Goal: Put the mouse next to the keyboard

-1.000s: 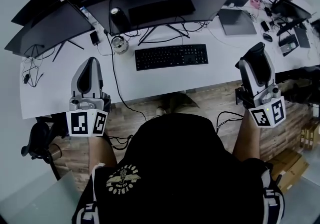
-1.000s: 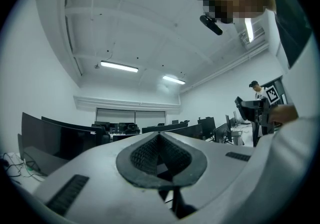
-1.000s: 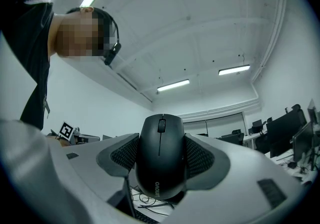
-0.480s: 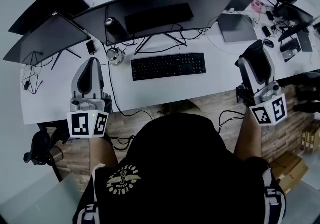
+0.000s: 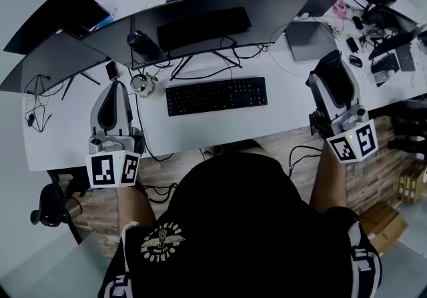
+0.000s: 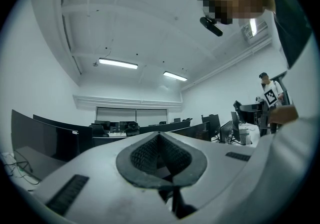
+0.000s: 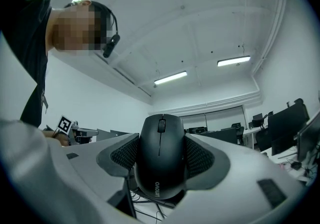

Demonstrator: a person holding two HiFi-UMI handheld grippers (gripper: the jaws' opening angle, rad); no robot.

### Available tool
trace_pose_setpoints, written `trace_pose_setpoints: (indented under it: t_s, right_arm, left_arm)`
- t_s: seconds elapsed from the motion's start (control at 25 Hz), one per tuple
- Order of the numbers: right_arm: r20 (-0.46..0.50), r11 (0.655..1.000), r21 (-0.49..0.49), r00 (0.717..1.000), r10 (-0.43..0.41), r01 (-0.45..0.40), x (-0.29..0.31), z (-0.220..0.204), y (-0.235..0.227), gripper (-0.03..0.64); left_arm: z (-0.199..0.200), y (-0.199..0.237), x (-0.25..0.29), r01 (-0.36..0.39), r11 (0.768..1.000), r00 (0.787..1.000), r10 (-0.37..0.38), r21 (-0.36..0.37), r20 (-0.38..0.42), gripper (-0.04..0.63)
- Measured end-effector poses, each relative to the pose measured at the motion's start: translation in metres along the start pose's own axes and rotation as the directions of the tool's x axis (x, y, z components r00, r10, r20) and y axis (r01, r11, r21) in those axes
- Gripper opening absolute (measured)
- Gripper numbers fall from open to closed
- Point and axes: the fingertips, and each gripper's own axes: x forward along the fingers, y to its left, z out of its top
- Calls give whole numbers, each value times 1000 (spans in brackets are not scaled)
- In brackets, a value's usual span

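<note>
Head view: one keyboard (image 5: 216,95). Right hand-held gripper (image 5: 325,63) grips one mouse (image 7: 160,160); left (image 5: 115,85) closed.

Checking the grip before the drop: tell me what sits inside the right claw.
The right claw is shut on a black mouse, wheel and buttons facing the camera. Its underside and the pad faces touching it are covered.

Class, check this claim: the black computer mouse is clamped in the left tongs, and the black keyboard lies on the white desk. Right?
Not the left: the right gripper view shows the black computer mouse clamped in the right tongs. The black keyboard does lie on the white desk.
</note>
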Motion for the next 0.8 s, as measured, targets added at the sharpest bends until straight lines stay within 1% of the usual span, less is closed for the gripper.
trace_pose_setpoints:
  t_s: [0.44, 0.8]
  right_arm:
    - [-92, 999, 31, 995, -34, 37, 12, -45, -38, 284]
    - [-195, 995, 63, 978, -70, 84, 10, -96, -57, 284]
  left_arm:
    - [-9, -5, 18, -13, 1000, 1000, 13, -4, -21, 2]
    - [-15, -6, 23, -15, 1000, 999, 15, -1, -44, 2]
